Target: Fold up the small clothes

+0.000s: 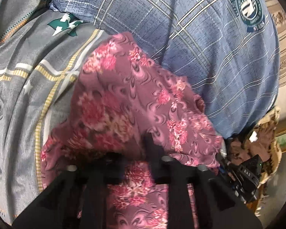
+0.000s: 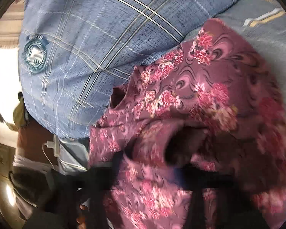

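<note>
A mauve garment with pink flower print (image 1: 127,103) lies bunched on a grey bedsheet (image 1: 19,87) against a blue plaid pillow (image 1: 209,43). My left gripper (image 1: 135,152) is buried in the cloth; its black fingers (image 1: 150,148) look closed on a fold of it. In the right wrist view the same garment (image 2: 196,99) drapes over my right gripper (image 2: 154,160), whose fingers (image 2: 183,148) are mostly hidden under blurred cloth. The right gripper's body also shows at the lower right of the left wrist view (image 1: 244,175).
The blue plaid pillow (image 2: 89,49) fills the back of both views. A basket of brown cloth (image 1: 257,145) sits at the right edge of the bed. A white charger and cable (image 2: 51,147) lie below the pillow's left side.
</note>
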`<state>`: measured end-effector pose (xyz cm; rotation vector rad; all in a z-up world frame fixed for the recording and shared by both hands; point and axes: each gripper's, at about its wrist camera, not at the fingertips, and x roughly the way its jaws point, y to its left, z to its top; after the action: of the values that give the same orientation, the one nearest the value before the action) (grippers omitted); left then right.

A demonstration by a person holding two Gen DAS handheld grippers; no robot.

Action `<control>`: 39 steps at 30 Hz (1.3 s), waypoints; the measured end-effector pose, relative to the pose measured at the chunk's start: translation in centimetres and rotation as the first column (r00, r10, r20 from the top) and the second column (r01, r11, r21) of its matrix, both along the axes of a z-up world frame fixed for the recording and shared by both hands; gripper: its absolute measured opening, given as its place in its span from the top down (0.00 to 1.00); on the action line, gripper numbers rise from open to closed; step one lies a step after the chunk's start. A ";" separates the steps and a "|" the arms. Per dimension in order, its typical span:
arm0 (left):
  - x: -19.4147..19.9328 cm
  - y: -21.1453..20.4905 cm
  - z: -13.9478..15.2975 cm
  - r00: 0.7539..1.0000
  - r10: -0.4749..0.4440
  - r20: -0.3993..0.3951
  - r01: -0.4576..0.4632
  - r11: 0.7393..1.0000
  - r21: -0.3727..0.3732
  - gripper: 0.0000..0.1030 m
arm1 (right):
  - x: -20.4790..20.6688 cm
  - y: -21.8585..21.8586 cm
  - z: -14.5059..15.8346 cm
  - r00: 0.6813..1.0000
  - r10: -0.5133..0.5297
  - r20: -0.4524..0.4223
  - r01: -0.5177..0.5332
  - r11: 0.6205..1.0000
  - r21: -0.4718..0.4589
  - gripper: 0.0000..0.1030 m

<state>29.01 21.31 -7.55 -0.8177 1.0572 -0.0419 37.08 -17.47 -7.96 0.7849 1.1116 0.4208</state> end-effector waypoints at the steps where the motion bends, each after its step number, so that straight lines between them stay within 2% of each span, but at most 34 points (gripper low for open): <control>1: -0.2 0.2 0.6 1.000 0.005 0.019 -0.004 1.000 -0.024 0.88 | 0.0 -0.6 1.4 0.998 -0.002 0.069 0.003 1.000 -0.007 0.91; 2: -0.5 0.1 1.3 0.999 0.002 0.047 0.000 0.999 -0.043 0.87 | -0.2 -1.4 3.5 0.985 0.006 0.174 -0.005 1.000 -0.009 0.91; 3: -0.7 -0.1 1.8 0.998 -0.008 0.068 0.011 0.999 -0.047 0.87 | -0.4 -2.2 4.9 0.970 0.012 0.242 -0.007 1.000 -0.020 0.92; 4: -0.9 -0.6 2.3 0.996 -0.023 0.080 0.026 0.999 -0.036 0.87 | -0.7 -3.0 6.1 0.954 0.021 0.299 -0.007 0.999 -0.048 0.92; 5: -1.1 -0.9 2.4 0.996 -0.034 0.083 0.037 0.999 -0.033 0.87 | -0.7 -3.8 6.3 0.950 0.036 0.309 -0.010 0.996 -0.086 0.92; 6: -1.4 -1.2 2.3 0.996 -0.046 0.081 0.049 0.998 -0.034 0.87 | -0.4 -4.2 5.6 0.959 0.055 0.279 -0.023 0.993 -0.117 0.91; 9: -2.2 -1.8 1.3 0.996 -0.057 0.062 0.059 0.998 -0.037 0.87 | 0.1 -5.2 0.9 0.988 0.099 0.119 -0.068 0.969 -0.238 0.91; 11: -2.2 -1.9 0.5 0.998 -0.058 0.036 0.059 0.998 -0.026 0.83 | -0.6 -6.1 -1.4 0.994 0.082 0.068 -0.066 0.975 -0.214 0.84; 13: -1.9 -1.6 -0.2 0.999 -0.054 0.009 0.054 0.998 -0.026 0.73 | -1.2 -6.9 -2.0 0.996 0.037 0.080 -0.026 0.990 -0.137 0.83; 15: -1.5 -1.6 -0.3 0.999 -0.037 -0.001 0.037 0.999 -0.015 0.70 | -1.3 -7.4 -1.8 0.995 -0.004 0.102 0.014 0.995 -0.103 0.76; 16: -1.2 -1.5 -0.3 1.000 -0.031 -0.003 0.031 0.999 -0.007 0.70 | -1.2 -7.6 -1.9 0.995 -0.020 0.103 0.030 0.994 -0.101 0.76; 17: -1.2 -1.3 -0.1 1.000 -0.022 -0.004 0.022 1.000 -0.002 0.70 | -0.9 -7.7 -1.8 0.994 -0.028 0.101 0.039 0.993 -0.109 0.81; 18: -1.2 -1.2 0.2 1.000 -0.021 0.003 0.021 1.000 0.000 0.70 | -0.8 -7.9 -1.5 0.992 -0.029 0.119 0.042 0.993 -0.112 0.93; 19: -1.2 -1.2 0.5 1.000 -0.020 0.010 0.020 1.000 0.013 0.70 | -0.9 -8.1 -0.5 0.985 -0.028 0.169 0.047 0.993 -0.112 0.93; 21: -1.4 -1.2 0.2 1.000 -0.018 0.002 0.018 0.999 0.039 0.70 | -1.0 -8.1 1.1 0.968 -0.017 0.249 0.057 0.986 -0.154 0.94; 22: -1.3 -1.2 -0.3 1.000 -0.019 -0.015 0.020 0.999 0.049 0.70 | -0.8 -7.9 1.2 0.968 -0.009 0.249 0.054 0.983 -0.173 0.94; 24: -1.1 -1.1 -1.4 0.998 -0.017 -0.061 0.021 0.998 0.061 0.71 | -0.3 -7.6 -0.4 0.983 0.016 0.184 0.032 0.967 -0.253 0.94; 26: -1.3 -0.9 -1.7 0.998 -0.021 -0.059 0.025 0.997 0.068 0.72 | 0.0 -7.2 -1.8 0.989 0.041 0.144 0.005 0.953 -0.304 0.95; 28: -1.8 -0.7 -1.0 0.997 -0.044 -0.066 0.049 0.997 0.066 0.72 | -0.6 -7.3 -1.0 0.987 0.031 0.158 0.018 0.953 -0.303 0.90; 29: -2.4 -0.5 -0.3 0.997 -0.060 -0.058 0.063 0.996 0.062 0.72 | -1.2 -7.5 -0.3 0.986 0.022 0.165 0.028 0.955 -0.294 0.84; 31: -3.9 0.1 1.3 0.996 -0.085 -0.025 0.086 0.993 0.083 0.72 | -2.6 -8.1 0.9 0.982 0.022 0.187 0.031 0.962 -0.273 0.84; 33: -6.1 1.4 3.0 0.996 -0.092 0.013 0.090 0.991 0.099 0.64 | -4.6 -9.1 2.2 0.975 0.024 0.222 0.037 0.963 -0.266 0.83; 34: -7.4 2.2 3.6 0.996 -0.085 0.021 0.083 0.991 0.105 0.55 | -5.8 -9.7 2.7 0.971 0.028 0.236 0.037 0.962 -0.270 0.81; 35: -8.2 2.5 3.9 0.996 -0.082 0.024 0.078 0.991 0.111 0.52 | -7.2 -10.5 2.9 0.970 0.032 0.241 0.037 0.960 -0.278 0.78; 39: -12.1 2.6 4.0 0.991 -0.133 0.006 0.131 0.985 0.112 0.51 | -11.8 -12.7 2.7 0.975 0.041 0.220 0.021 0.962 -0.273 0.72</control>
<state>16.89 23.94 -3.50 -0.6447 1.0905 -0.0992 25.28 -30.20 -5.23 0.4750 0.9373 0.3452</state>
